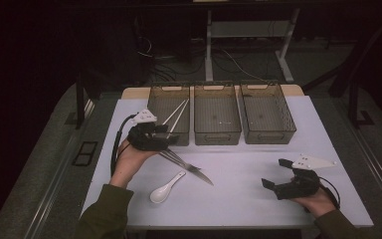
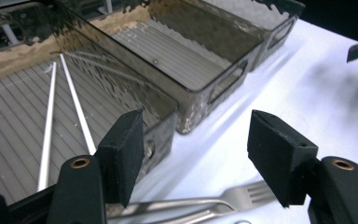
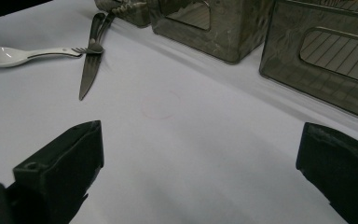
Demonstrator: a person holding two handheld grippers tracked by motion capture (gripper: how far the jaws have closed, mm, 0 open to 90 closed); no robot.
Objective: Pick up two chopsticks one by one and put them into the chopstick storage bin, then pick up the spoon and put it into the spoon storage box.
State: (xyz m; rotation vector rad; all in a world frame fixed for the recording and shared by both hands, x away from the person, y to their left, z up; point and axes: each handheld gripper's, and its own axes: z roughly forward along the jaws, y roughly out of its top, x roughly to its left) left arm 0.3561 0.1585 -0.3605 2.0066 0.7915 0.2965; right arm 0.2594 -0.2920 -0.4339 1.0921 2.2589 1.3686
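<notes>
The left gripper [image 2: 196, 156] gapes above a fork [image 2: 200, 204]. Beyond it, two white chopsticks [image 2: 77, 107] lie inside the nearest bin [image 2: 165, 105].

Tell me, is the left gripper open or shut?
Open. The left gripper has its jaws standing apart with nothing between them, above the fork on the table.

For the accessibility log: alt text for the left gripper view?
Open black tongs hover over a fork lying on the white table, beside a row of smoky clear bins. The nearest bin holds two white chopsticks.
</notes>
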